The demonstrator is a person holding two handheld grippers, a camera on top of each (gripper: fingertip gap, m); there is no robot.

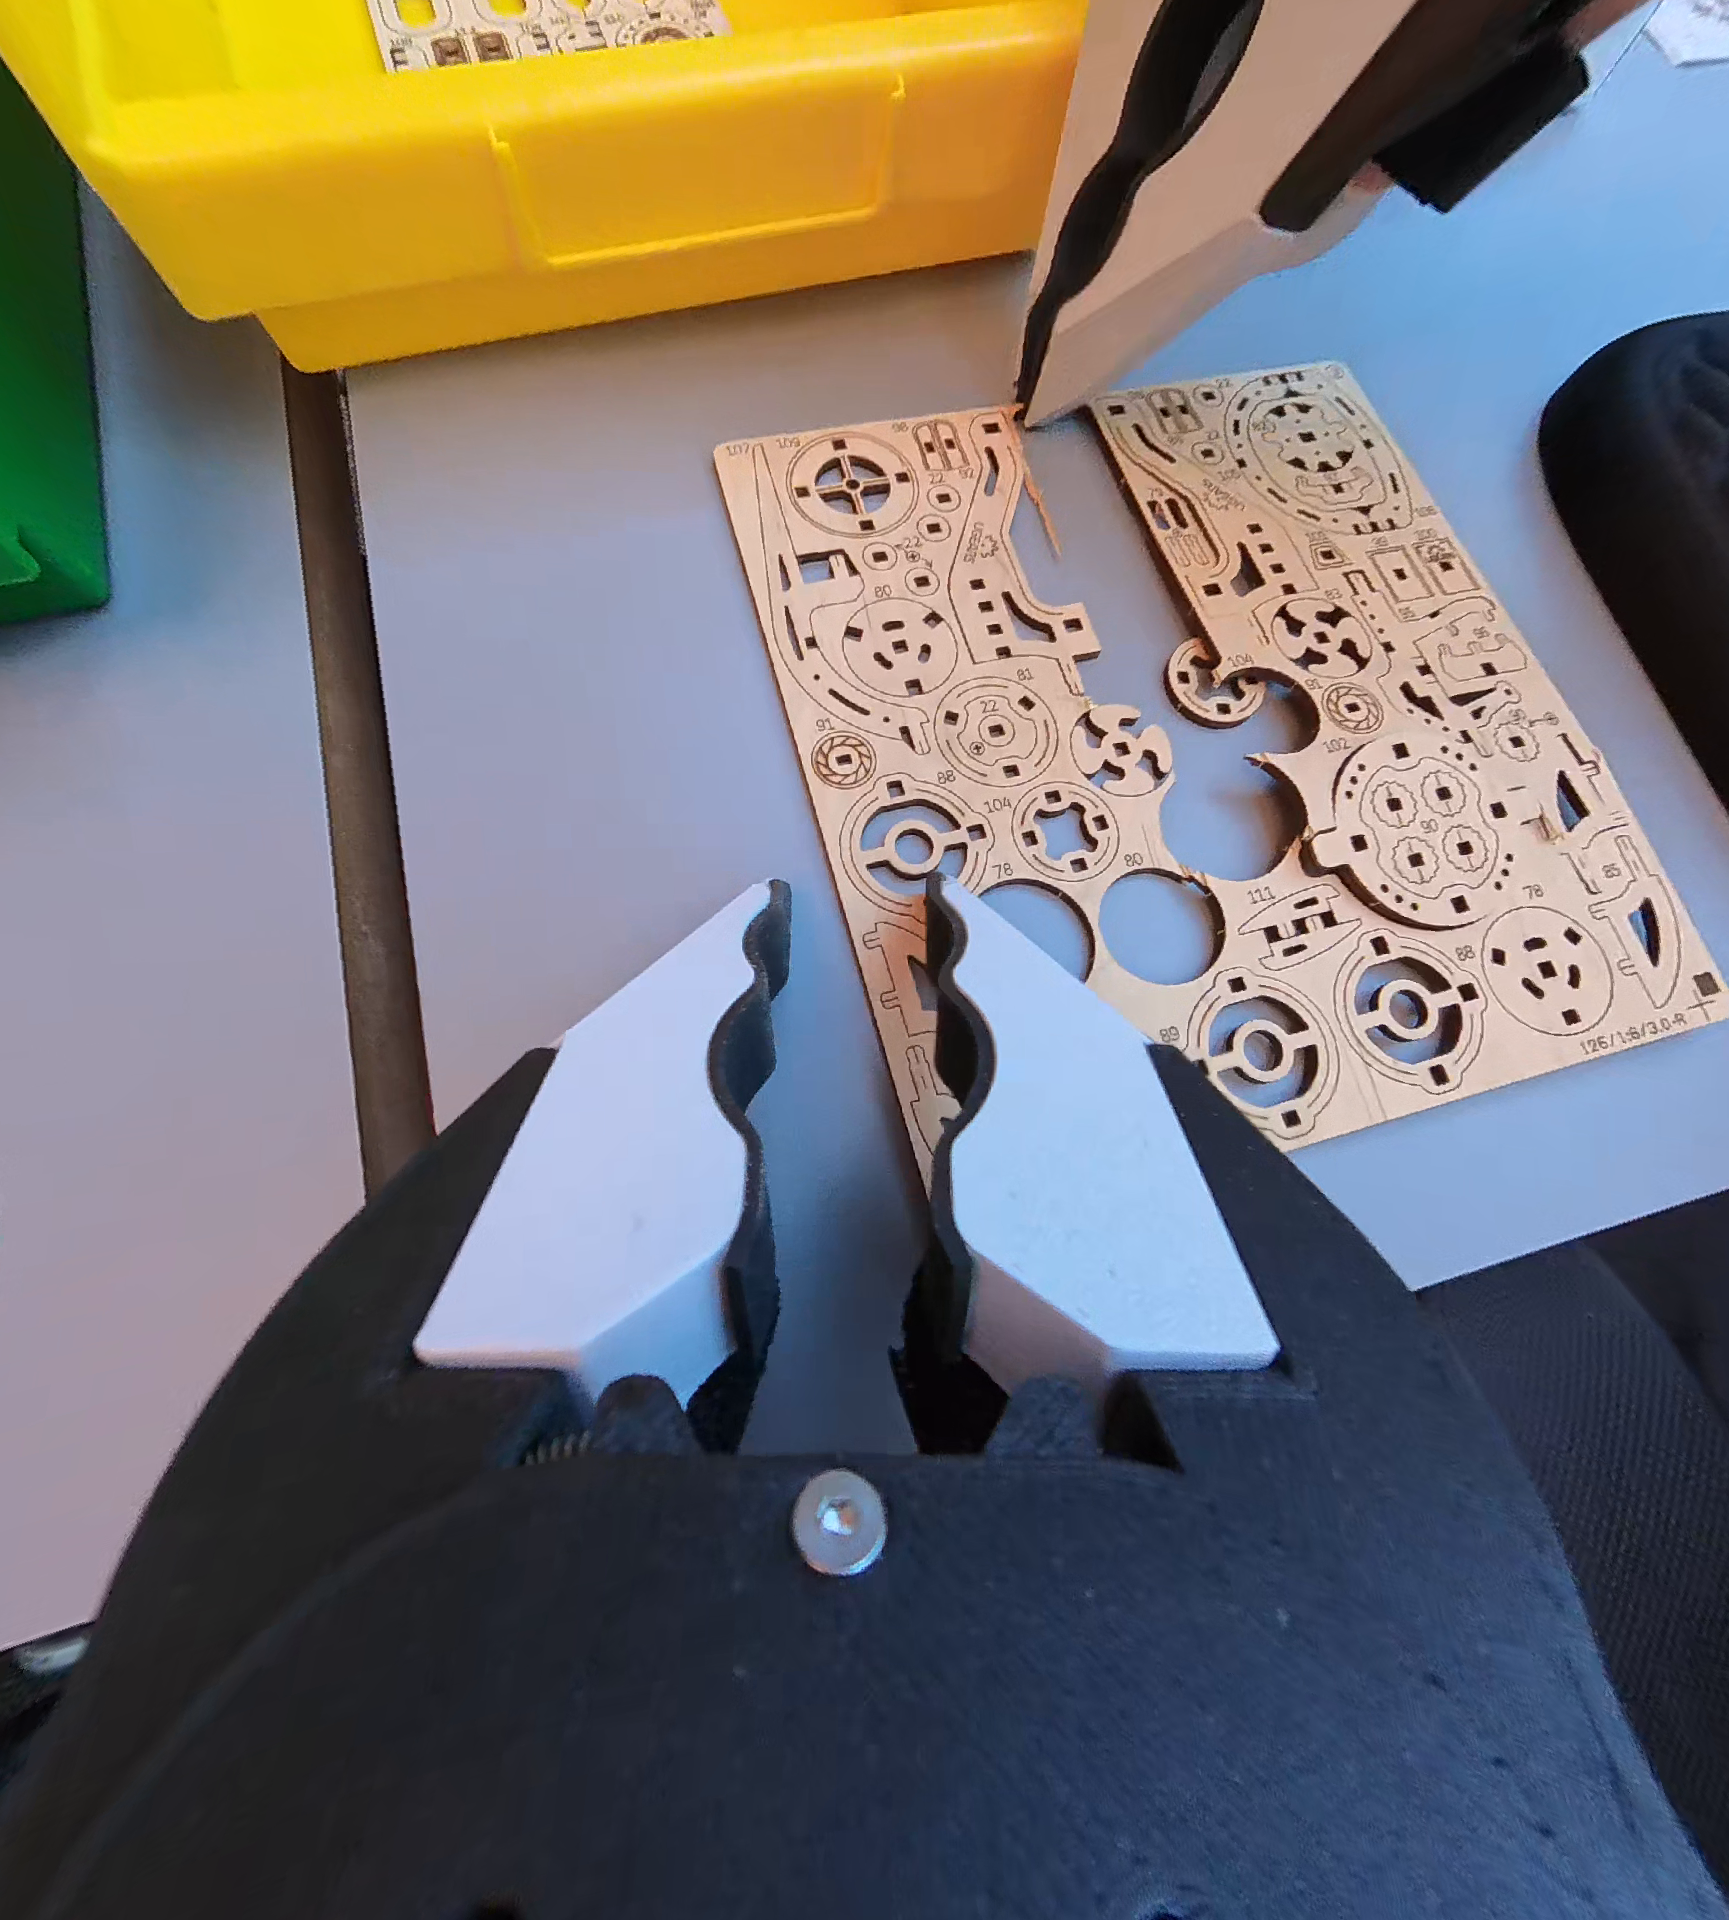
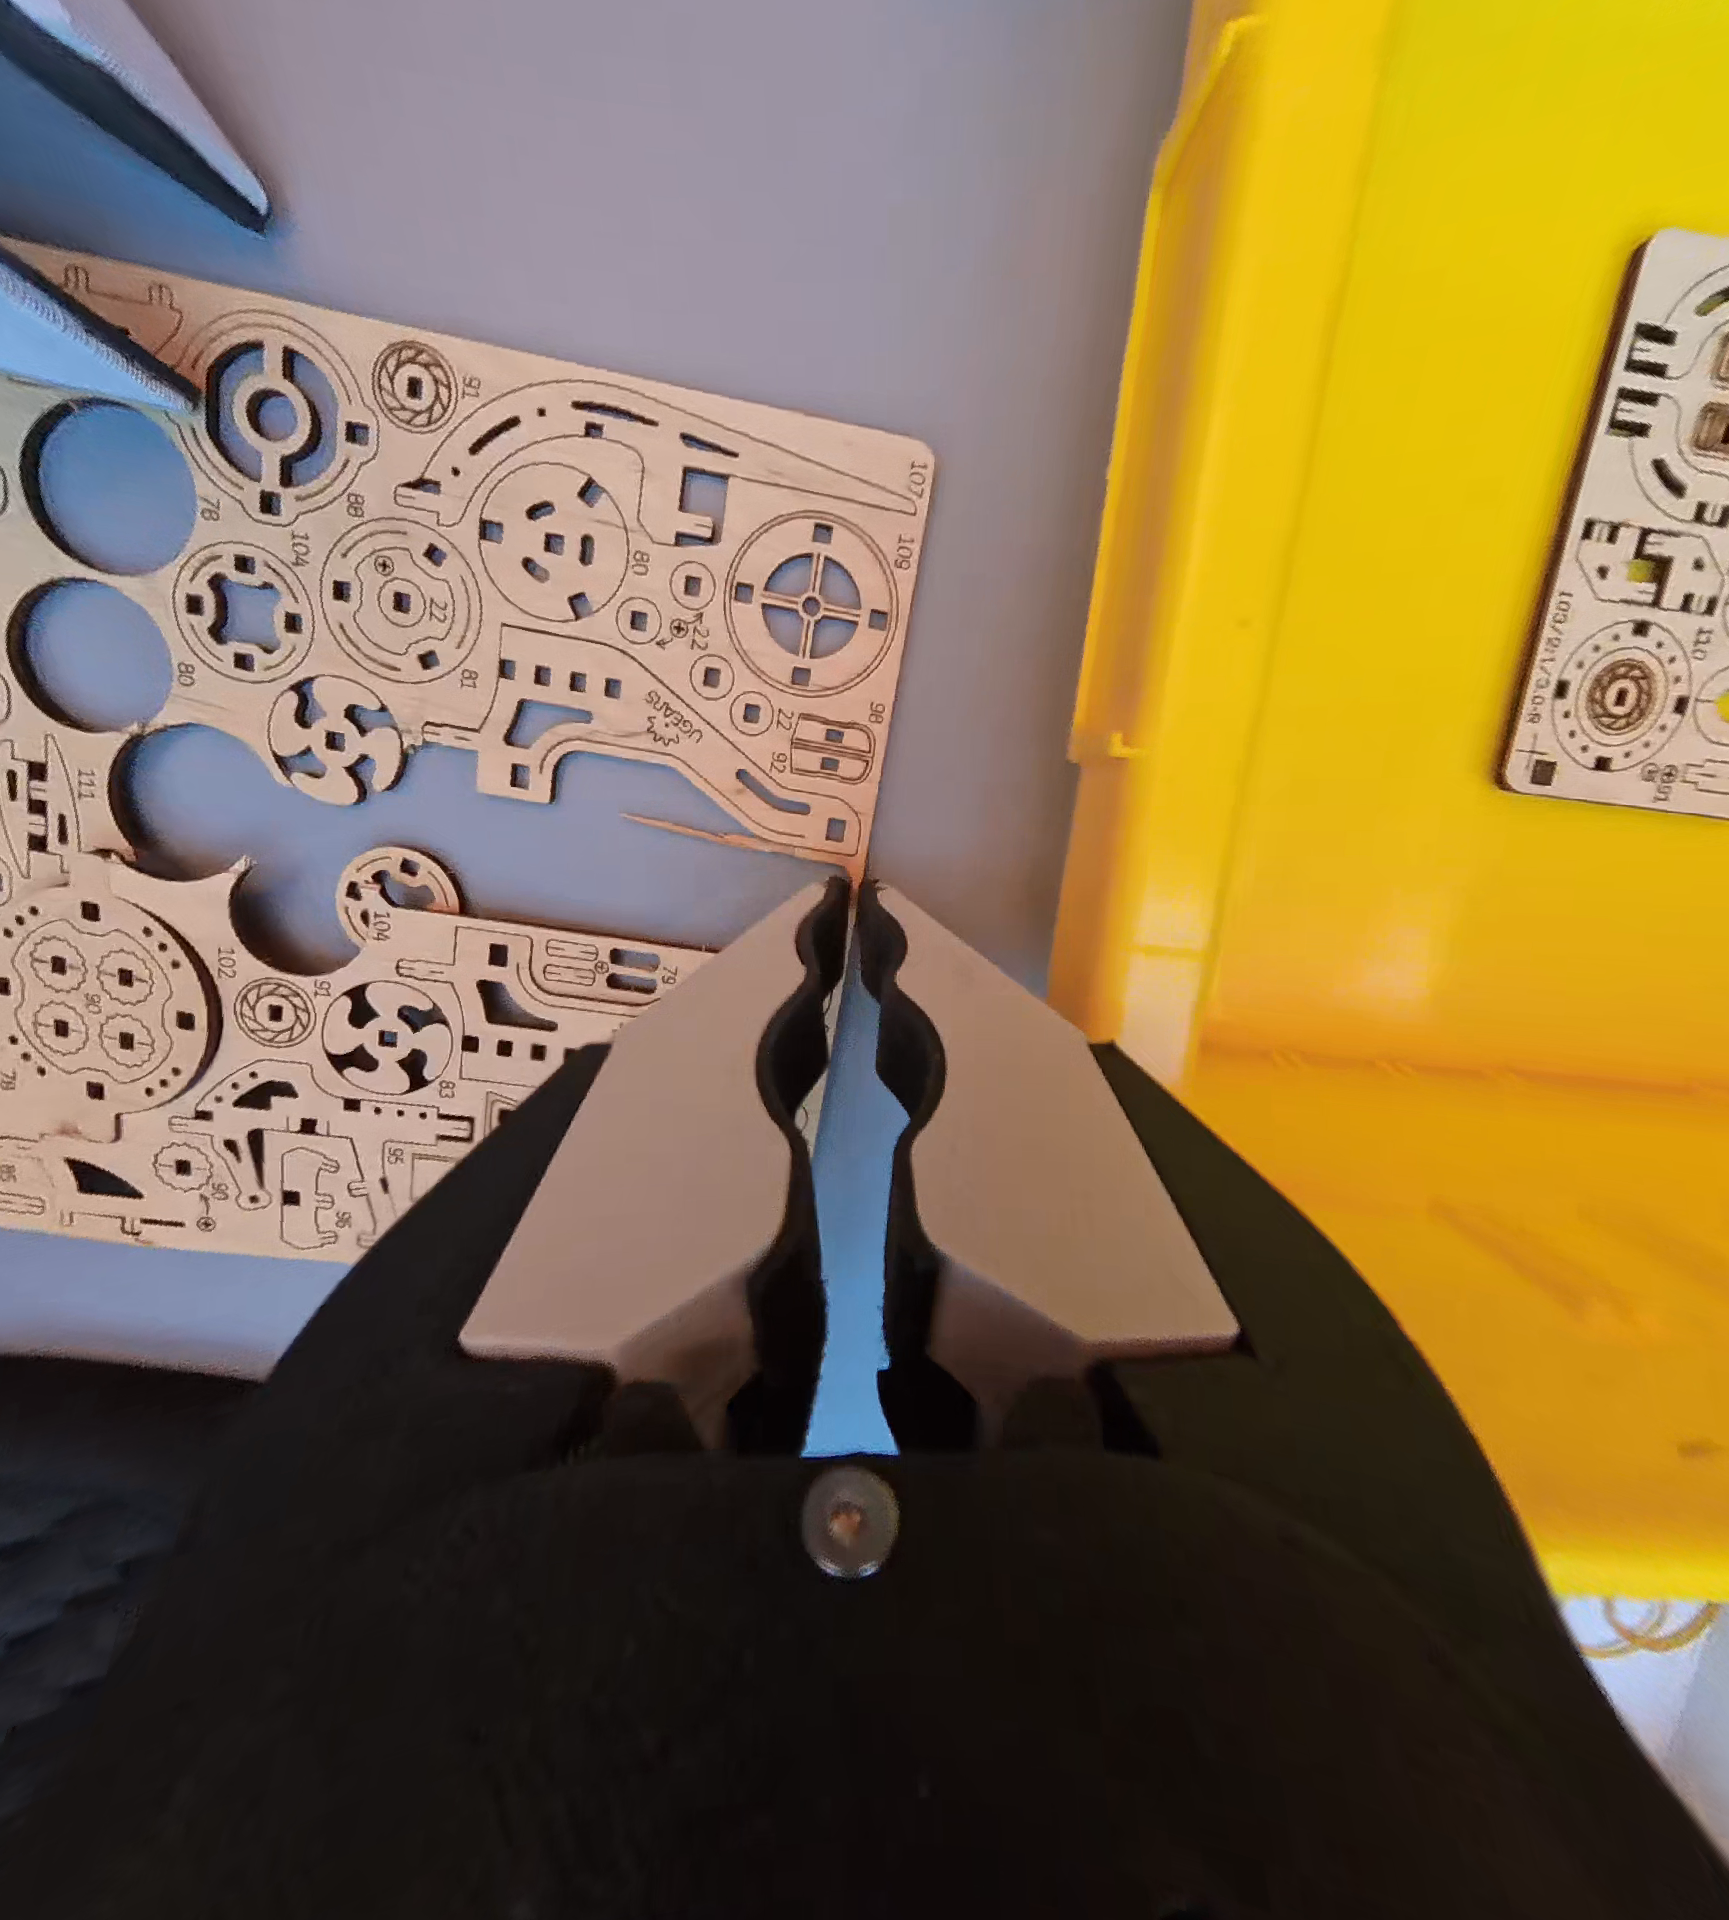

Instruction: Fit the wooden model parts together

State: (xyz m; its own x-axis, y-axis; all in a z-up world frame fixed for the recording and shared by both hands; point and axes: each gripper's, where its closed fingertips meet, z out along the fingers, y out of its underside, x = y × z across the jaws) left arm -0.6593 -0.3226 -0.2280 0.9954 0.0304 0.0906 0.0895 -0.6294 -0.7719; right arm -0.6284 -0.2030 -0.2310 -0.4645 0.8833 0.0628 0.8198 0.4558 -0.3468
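Two grippers work over one laser-cut wooden parts sheet (image 1: 1192, 748) lying flat on the grey worktop (image 1: 548, 644), just in front of a yellow bin (image 1: 569, 187). The left gripper (image 1: 860, 904) hovers at the sheet's near-left corner, its fingers spread with nothing between them. The right gripper (image 2: 852, 885) has its tips at the sheet's far edge beside the bin, almost pressed together; whether they pinch the thin wood there I cannot tell. A second wooden sheet (image 2: 1670, 540) lies inside the bin. Several round holes in the sheet show grey worktop.
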